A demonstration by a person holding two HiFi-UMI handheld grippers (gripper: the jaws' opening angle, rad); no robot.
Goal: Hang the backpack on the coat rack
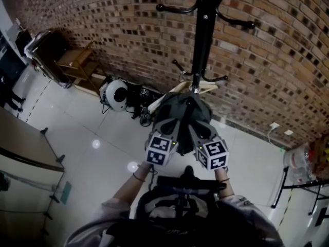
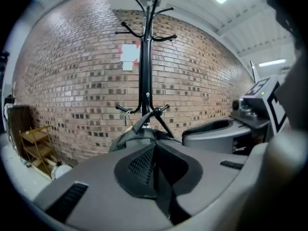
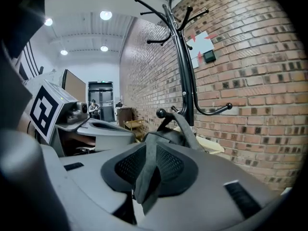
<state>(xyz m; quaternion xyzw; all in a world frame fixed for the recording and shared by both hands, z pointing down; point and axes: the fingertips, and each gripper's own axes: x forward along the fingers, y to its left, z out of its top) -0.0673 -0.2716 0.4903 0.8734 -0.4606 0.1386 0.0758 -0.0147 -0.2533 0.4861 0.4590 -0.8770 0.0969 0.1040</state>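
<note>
Hanging stage: left tool [image 2: 155, 148] and right tool [image 3: 148, 153] each clamped on a backpack [image 1: 181, 109] strap [image 3: 146, 177], beside rack [image 1: 203, 45] hook [image 3: 161, 113]. Next: settle strap over hook, then release.

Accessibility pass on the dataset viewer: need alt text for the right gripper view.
The right gripper has its jaws shut on a grey strap of the dark backpack. The backpack is up at the black coat rack, with a loop over one low hook. A brick wall fills the right side.
</note>
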